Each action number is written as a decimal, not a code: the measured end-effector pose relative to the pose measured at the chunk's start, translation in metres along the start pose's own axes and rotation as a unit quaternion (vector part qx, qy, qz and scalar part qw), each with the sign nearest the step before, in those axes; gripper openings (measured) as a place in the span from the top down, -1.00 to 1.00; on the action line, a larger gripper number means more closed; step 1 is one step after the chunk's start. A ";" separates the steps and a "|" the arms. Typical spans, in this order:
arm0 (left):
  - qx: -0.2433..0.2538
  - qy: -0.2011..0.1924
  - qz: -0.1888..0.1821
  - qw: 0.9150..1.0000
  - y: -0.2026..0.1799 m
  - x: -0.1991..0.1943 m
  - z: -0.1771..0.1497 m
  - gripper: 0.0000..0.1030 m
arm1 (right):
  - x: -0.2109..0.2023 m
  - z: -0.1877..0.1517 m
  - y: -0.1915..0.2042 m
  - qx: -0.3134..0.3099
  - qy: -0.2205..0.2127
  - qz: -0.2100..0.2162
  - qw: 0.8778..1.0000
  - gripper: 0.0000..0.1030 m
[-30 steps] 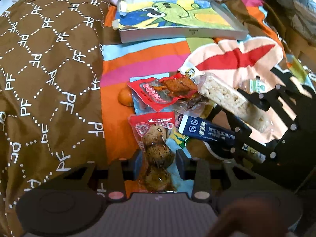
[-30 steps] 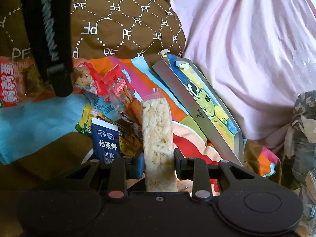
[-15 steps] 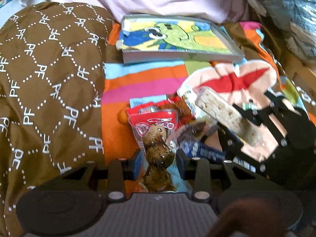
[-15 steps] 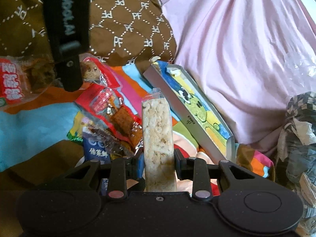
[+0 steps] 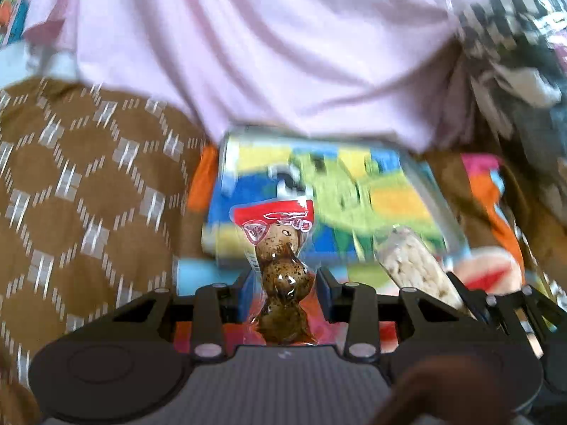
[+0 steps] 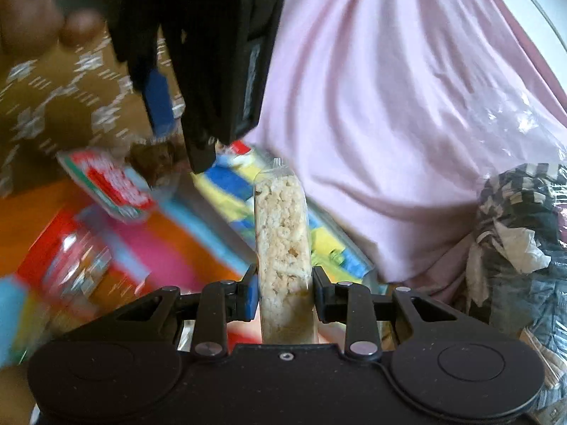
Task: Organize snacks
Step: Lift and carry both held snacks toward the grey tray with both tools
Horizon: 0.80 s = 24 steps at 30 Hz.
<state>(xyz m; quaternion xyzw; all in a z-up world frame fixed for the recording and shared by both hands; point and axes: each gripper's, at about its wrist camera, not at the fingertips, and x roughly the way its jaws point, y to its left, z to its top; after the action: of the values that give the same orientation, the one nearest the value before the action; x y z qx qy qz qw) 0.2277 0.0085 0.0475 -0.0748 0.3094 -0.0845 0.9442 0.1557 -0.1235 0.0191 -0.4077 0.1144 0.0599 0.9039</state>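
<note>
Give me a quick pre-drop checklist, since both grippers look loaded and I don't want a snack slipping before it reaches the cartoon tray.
1. Left gripper shut on quail egg pack: ok.
2. Right gripper shut on rice cracker bar: ok.
3. Cartoon tray ahead of both: ok.
4. Tray free of snacks: cannot tell, blurred.
5. Grippers clear of each other: cannot tell, they are close.

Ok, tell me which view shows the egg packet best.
Left wrist view: the egg packet stands centred and sharp in the left hand-held gripper. The right wrist view catches it only blurred and part-hidden.
</note>
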 end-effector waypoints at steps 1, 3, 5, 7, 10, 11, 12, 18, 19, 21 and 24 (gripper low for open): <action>0.005 -0.011 0.002 1.000 0.001 0.008 0.009 0.20 | 0.009 0.006 -0.004 0.002 0.000 -0.002 1.000 0.38; 0.003 -0.029 0.005 1.000 0.003 0.026 0.027 0.20 | 0.030 0.018 -0.009 -0.010 0.000 -0.005 1.000 0.38; -0.019 -0.037 -0.009 0.999 0.011 0.044 0.040 0.20 | 0.051 0.028 -0.015 -0.016 0.001 -0.008 1.000 0.38; -0.030 -0.042 -0.022 0.998 0.022 0.059 0.044 0.19 | 0.074 0.039 -0.022 -0.008 0.004 -0.004 1.000 0.38; -0.047 -0.031 -0.016 0.998 0.039 0.084 0.046 0.19 | 0.106 0.049 -0.022 -0.004 0.000 -0.008 1.000 0.38; -0.052 -0.029 -0.015 0.998 0.045 0.092 0.046 0.19 | 0.116 0.051 -0.021 0.004 0.001 -0.007 1.000 0.38; -0.055 -0.028 -0.015 0.998 0.049 0.098 0.045 0.19 | 0.128 0.052 -0.021 0.015 0.006 -0.003 1.000 0.38; -0.059 -0.030 -0.022 0.998 0.062 0.121 0.042 0.19 | 0.177 0.049 -0.025 0.059 0.032 0.021 0.998 0.38; -0.059 -0.031 -0.022 0.998 0.063 0.122 0.041 0.19 | 0.183 0.049 -0.026 0.067 0.037 0.026 0.997 0.38; -0.058 -0.034 -0.029 0.997 0.066 0.120 0.039 0.19 | 0.193 0.048 -0.027 0.082 0.046 0.037 0.995 0.38; -0.066 -0.031 -0.039 0.997 0.071 0.124 0.039 0.19 | 0.204 0.046 -0.021 0.085 0.054 0.050 0.994 0.38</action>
<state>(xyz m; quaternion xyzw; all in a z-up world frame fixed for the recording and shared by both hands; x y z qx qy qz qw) 0.3574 0.0555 -0.0059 -0.1520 0.2815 -0.0985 0.9423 0.3644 -0.1000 0.0117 -0.3260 0.1883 0.0728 0.9236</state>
